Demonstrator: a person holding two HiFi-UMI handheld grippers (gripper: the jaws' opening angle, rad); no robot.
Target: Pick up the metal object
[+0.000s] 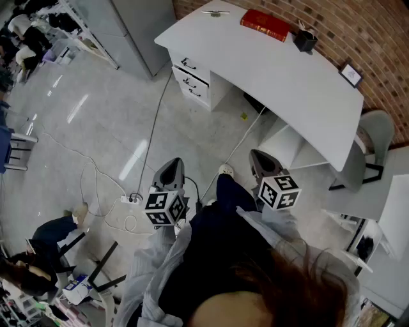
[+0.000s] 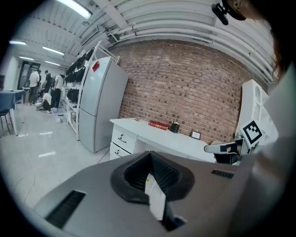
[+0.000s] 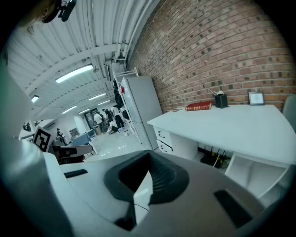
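A thin metal object point(image 1: 214, 11) lies at the far end of the white desk point(image 1: 287, 83); in the left gripper view it is a small sliver point(image 2: 137, 119). Both grippers are held close to the person's body, well short of the desk and over the floor. The left gripper point(image 1: 169, 168) has its jaws together with nothing between them, which its own view confirms point(image 2: 151, 178). My right gripper point(image 1: 262, 159) is likewise shut and empty point(image 3: 143, 183). The marker cubes point(image 1: 165, 207) sit behind the jaws.
On the desk lie a red book point(image 1: 265, 24), a black pen holder point(image 1: 305, 39) and a small frame point(image 1: 350, 75). A grey chair point(image 1: 377, 137) stands at the right, a grey fridge point(image 1: 140, 25) beyond the desk. Cables and a power strip point(image 1: 133, 199) lie on the floor; people sit at the left.
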